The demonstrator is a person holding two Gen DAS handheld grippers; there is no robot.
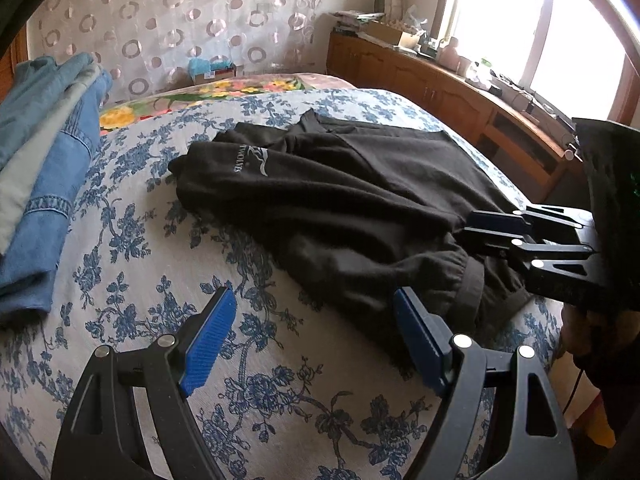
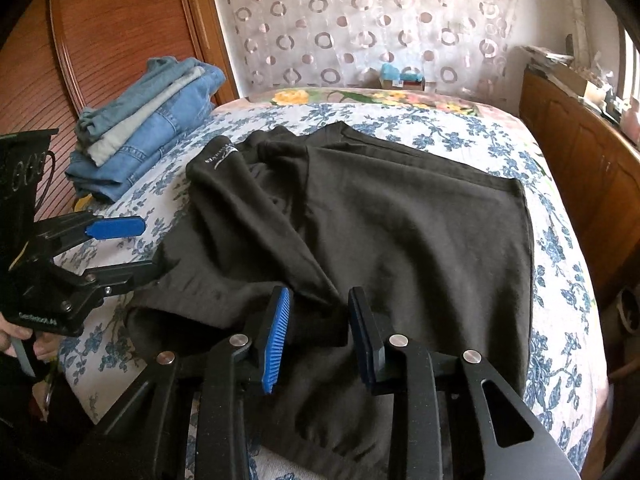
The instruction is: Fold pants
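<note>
Black pants lie crumpled on the bed, with a white logo on the far part and the waistband nearest me. My left gripper is open wide at the waistband's left corner. One of its fingers is over the bedspread and the other over the cloth. My right gripper sits low on the waistband's other side. Its jaws stand narrow with a ridge of black cloth between them, and the pads do not clearly press on it.
A blue floral bedspread covers the bed. A stack of folded jeans lies at the far left. A wooden cabinet with clutter runs under the window on the right. A wooden panel stands behind the jeans.
</note>
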